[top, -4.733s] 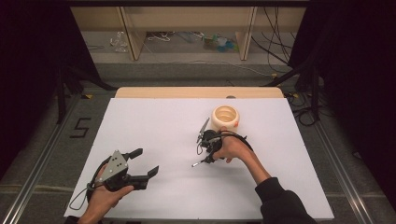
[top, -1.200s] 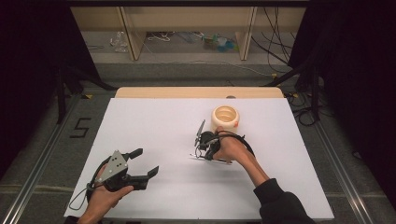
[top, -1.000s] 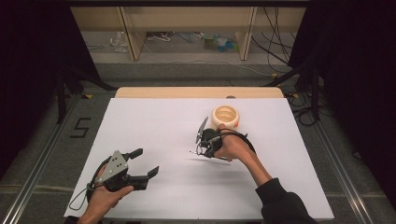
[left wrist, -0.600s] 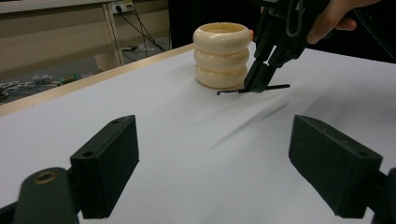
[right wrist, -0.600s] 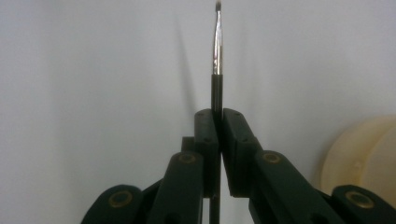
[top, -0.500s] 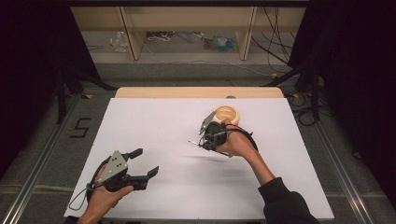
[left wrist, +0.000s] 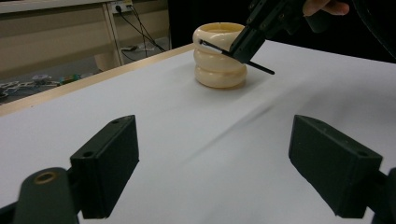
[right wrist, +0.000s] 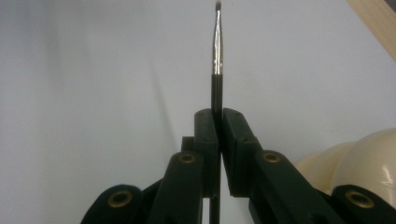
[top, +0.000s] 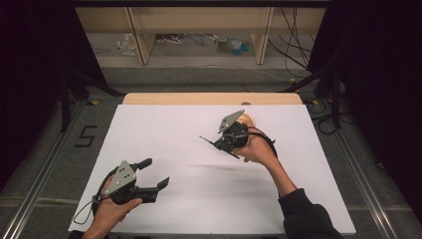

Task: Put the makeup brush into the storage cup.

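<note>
My right gripper (top: 223, 144) hangs above the white table right in front of a cream ribbed holder (top: 248, 120). It is shut on a thin black paintbrush (top: 208, 140), whose tip points left. In the right gripper view the jaws (right wrist: 218, 114) pinch the brush (right wrist: 217, 46) upright between them, with the holder (right wrist: 369, 158) at the lower right. The left gripper view has the holder (left wrist: 219, 60) standing upright, with the right gripper (left wrist: 243, 44) and brush (left wrist: 261, 70) just in front of it. My left gripper (top: 157, 173) rests at the front left, open, nothing between its pads (left wrist: 219, 140).
A white sheet (top: 164, 129) covers the table, with a bare wooden strip (top: 209, 98) along the far edge. Beyond it stand a low shelf unit and loose cables on the floor (top: 219, 42). Dark curtains flank both sides.
My right gripper has risen with the brush and shifted away from me, so it now partly covers the holder in the high view. The left gripper has kept still.
</note>
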A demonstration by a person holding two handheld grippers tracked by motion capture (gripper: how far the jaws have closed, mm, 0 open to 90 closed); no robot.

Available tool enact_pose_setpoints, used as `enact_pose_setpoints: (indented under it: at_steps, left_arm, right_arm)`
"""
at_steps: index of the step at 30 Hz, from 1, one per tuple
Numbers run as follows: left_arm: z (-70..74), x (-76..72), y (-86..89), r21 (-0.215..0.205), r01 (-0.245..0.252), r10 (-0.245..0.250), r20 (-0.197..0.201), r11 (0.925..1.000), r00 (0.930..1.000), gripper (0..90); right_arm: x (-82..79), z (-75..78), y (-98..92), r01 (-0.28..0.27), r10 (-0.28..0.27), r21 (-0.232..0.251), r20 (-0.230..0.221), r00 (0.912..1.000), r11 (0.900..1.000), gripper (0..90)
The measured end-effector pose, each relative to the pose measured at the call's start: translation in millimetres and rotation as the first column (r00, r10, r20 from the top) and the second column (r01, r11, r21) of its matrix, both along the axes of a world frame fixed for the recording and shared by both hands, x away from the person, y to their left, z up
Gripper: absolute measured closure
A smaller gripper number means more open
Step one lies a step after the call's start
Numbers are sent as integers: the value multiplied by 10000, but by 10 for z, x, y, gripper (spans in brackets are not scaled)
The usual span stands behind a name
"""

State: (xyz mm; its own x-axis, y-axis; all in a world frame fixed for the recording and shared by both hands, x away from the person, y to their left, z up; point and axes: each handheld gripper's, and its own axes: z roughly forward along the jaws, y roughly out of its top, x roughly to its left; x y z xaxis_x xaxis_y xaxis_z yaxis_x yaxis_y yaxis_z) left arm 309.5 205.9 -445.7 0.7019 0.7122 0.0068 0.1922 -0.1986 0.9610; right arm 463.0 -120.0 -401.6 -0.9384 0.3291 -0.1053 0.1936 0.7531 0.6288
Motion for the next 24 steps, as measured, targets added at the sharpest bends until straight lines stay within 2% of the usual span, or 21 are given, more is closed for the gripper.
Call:
enact_pose_setpoints:
  at_steps: [5,9,14,15,17,19,24]
  left_arm:
    - [-1,-1,-3,-11,4,-4,-13,10000,10000,160]
    - [2,-2,0,36,-19,19,-20,10000,10000,160]
    - [-7,4,-8,-93,9,-9,22,10000,10000,160]
    - [1,-2,-3,28,-32,32,-51,10000,10000,160]
    - [-1,1,-4,11,-51,51,-63,10000,10000,160]
    - [-1,-1,-6,10,-41,41,-64,10000,10000,160]
    - [-4,2,-6,-25,-18,18,-49,10000,10000,160]
  right_arm:
    - [13,36,-23,112,-122,525,193,9997,9986,854]
    - [24,89,-64,327,-361,1149,281,9990,9928,854]
    - [41,141,-120,450,-547,1848,475,9974,9817,854]
    - [45,151,-128,504,-617,1958,521,9967,9793,855]
    - [46,166,-136,530,-668,2185,563,9962,9744,854]
    - [44,186,-139,543,-683,2315,530,9963,9713,854]
    - [51,224,-167,711,-964,2746,798,9921,9589,855]
